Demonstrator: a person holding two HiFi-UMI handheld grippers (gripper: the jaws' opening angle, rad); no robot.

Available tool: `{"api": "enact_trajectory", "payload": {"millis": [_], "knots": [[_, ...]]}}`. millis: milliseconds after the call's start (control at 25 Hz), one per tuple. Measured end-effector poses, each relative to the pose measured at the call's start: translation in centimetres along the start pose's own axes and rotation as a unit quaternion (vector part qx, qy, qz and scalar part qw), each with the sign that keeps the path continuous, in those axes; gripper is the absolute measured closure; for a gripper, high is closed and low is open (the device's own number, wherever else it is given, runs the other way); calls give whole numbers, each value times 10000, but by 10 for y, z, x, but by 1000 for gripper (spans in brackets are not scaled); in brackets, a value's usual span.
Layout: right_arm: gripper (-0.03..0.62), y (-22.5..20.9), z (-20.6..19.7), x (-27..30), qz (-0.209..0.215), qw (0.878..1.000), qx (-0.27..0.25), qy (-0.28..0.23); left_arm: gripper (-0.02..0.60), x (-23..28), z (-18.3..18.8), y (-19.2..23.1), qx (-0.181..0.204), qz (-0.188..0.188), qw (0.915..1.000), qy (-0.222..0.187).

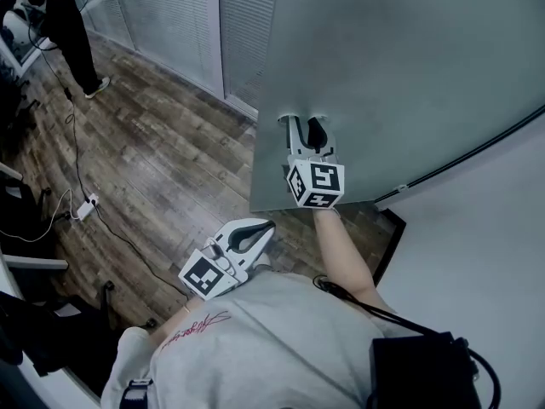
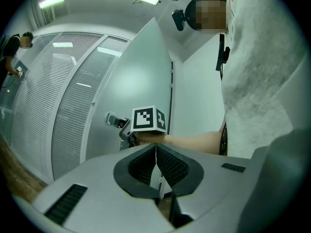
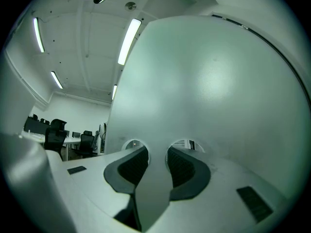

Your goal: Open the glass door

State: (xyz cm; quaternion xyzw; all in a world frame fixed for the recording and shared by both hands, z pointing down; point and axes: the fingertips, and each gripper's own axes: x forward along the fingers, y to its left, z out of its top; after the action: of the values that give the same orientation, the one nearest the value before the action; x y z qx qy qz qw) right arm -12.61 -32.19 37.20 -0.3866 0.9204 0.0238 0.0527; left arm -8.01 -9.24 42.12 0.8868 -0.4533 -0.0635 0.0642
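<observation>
The frosted glass door [image 1: 400, 75] stands swung away from its frame, and it fills the right gripper view [image 3: 209, 81]. My right gripper [image 1: 304, 123] reaches level to the door's near edge. Its jaws are closed on the upright grey door handle [image 3: 154, 178], one pad on each side of the bar. In the left gripper view the handle's metal fitting [image 2: 112, 120] shows on the door [image 2: 141, 76] just past the right gripper's marker cube [image 2: 148, 119]. My left gripper [image 1: 268, 226] hangs close to the torso, shut and empty, its pads meeting [image 2: 156, 147].
A white wall [image 1: 477, 254] and the door frame's dark edge [image 1: 477, 153] lie to the right. Glass partitions with blinds [image 1: 170, 15] run along the back. A person [image 1: 72, 32] stands at far left on the wooden floor, by a cable and power strip [image 1: 85, 207] and office chairs [image 1: 17, 220].
</observation>
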Motion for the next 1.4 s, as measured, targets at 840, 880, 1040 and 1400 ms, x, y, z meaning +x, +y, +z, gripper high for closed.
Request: {"api": "enact_trajectory", "payload": {"millis": [840, 880, 1040, 1400], "knots": [[465, 21, 14, -122, 684, 9974, 171, -163, 563, -30, -23, -70, -475, -801, 9956, 108], [464, 23, 14, -126, 726, 9971, 171, -158, 563, -27, -22, -71, -349, -830, 9959, 51], [465, 29, 14, -143, 870, 9960, 195, -86, 563, -17, -14, -77, -107, -715, 9974, 0], [465, 38, 21, -183, 1206, 9924, 228, -62, 563, 7, -12, -126, 20, -416, 9991, -16]]}}
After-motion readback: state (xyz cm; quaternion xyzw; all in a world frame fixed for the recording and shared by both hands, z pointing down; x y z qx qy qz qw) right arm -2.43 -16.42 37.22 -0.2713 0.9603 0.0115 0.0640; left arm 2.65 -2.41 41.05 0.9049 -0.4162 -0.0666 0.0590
